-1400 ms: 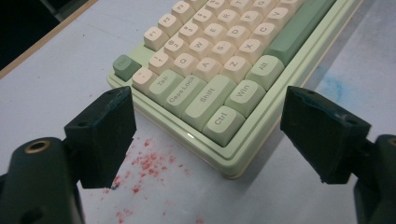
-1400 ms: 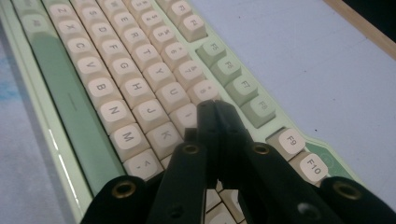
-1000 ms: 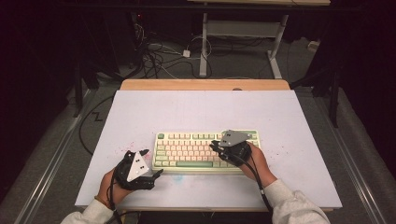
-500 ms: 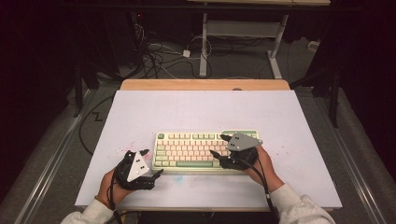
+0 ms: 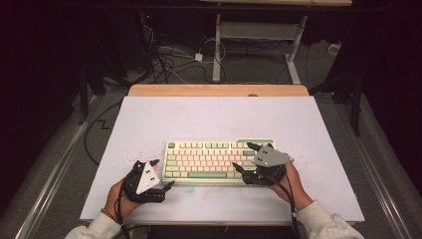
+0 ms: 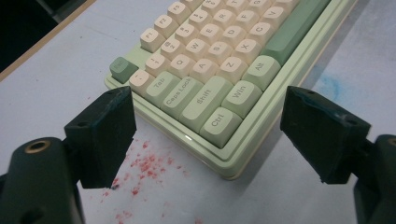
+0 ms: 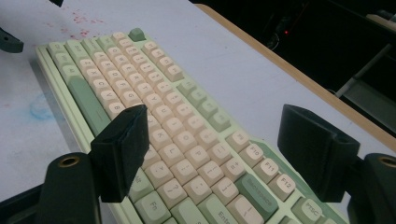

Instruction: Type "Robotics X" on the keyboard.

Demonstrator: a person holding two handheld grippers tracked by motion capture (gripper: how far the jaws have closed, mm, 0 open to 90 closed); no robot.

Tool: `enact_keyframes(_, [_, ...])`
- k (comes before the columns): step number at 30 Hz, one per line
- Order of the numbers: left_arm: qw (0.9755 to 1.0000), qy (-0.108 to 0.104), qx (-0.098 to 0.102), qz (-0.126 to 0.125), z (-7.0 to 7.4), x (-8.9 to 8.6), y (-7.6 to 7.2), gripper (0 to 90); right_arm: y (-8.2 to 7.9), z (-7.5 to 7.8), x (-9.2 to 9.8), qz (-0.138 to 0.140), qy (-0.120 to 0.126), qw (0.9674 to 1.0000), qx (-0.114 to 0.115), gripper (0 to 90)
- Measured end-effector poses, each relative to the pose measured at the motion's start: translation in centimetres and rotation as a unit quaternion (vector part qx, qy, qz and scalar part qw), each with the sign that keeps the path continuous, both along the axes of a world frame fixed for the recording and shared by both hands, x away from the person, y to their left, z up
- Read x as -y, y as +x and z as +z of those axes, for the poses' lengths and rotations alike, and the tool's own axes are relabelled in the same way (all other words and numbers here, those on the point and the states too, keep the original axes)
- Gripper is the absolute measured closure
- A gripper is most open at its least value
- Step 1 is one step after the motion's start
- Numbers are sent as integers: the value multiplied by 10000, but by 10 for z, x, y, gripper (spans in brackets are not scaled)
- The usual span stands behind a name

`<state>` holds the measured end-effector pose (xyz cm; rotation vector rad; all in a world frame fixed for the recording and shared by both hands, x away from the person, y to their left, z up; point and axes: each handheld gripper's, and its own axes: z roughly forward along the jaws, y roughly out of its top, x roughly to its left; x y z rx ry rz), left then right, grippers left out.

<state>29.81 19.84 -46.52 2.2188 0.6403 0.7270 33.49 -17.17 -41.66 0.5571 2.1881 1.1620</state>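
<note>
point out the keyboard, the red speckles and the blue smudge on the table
keyboard (image 5: 209, 160), high view, middle of the key field
red speckles (image 6: 148, 164), left gripper view, densest patch by the keyboard's corner
blue smudge (image 7: 39, 108), right gripper view, centre of the stain

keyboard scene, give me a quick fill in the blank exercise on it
1. The keyboard lies on a ____ table.
2. The right gripper hangs over the keyboard's ____ end.
3. Both grippers' jaws stand ____.
4. The speckles by the left gripper are ____.

Missing words: white; right; open; red
</note>
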Motion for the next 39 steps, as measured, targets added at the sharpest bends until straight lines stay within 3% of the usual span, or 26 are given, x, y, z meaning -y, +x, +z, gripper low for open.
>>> enact_keyframes(13, [10000,-25,12,-9,1,0,0,178,-11,-2,24,-171,-10,9998,131,257])
enact_keyframes(26, [9996,-286,-36,47,4,0,1,183,-21,-6,49,-351,-42,9993,132,257])
enact_keyframes(30, [9990,-431,-97,100,6,2,4,284,-25,-8,55,-374,-60,9992,125,257])
enact_keyframes(32, [9983,-545,-185,57,7,3,6,378,-27,-9,57,-399,-67,9991,104,257])
enact_keyframes(34, [9983,-530,-240,102,8,5,9,473,-28,-11,59,-392,-93,9991,102,257])
enact_keyframes(39, [9975,-507,-480,-57,12,15,20,733,-30,-13,60,-386,-133,9991,83,257])
